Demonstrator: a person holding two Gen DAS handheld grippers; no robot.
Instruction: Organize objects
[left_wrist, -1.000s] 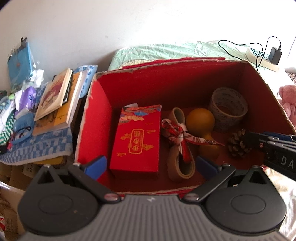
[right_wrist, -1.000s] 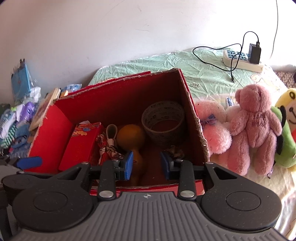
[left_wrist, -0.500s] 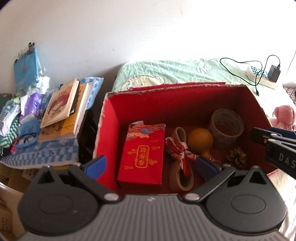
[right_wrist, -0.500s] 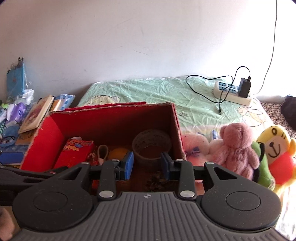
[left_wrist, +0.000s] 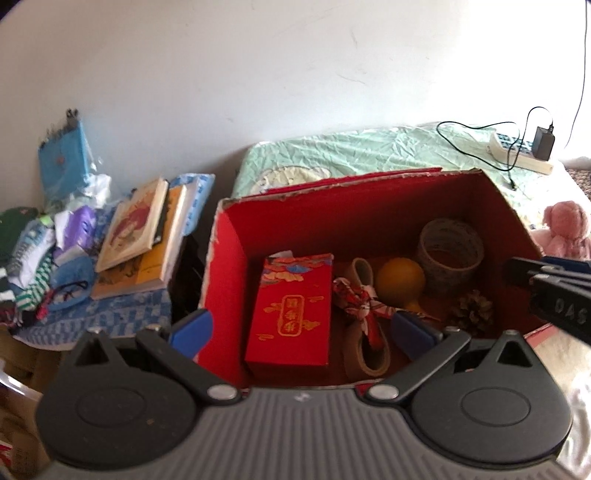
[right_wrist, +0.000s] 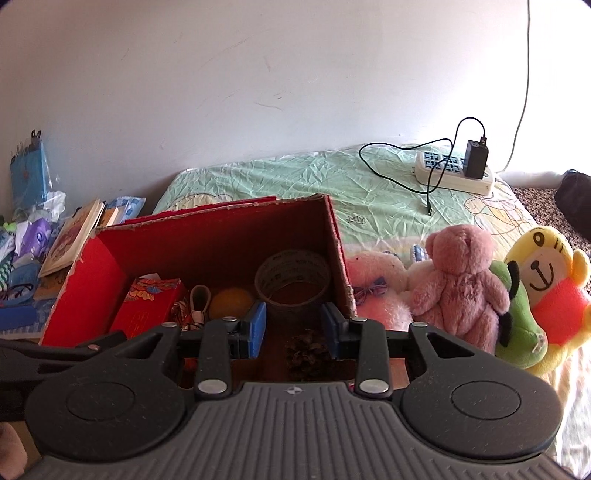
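On a bed with a green sheet (right_wrist: 295, 181) a red box (left_wrist: 236, 258) is placed just ahead of both tools; the left gripper (left_wrist: 303, 330) is spread wide and empty, the right gripper (right_wrist: 293, 328) is partly opened above a pinecone (right_wrist: 306, 349)

Both wrist cams look forward-down from near side of the red box (left_wrist: 236, 258) (right_wrist: 85, 291); left cam closer, right cam offset rightward. Shared: box interior.

Pine cone (right_wrist: 306, 349) partly hidden behind right claw (right_wrist: 293, 329); box (left_wrist: 225, 273) front wall unseen.
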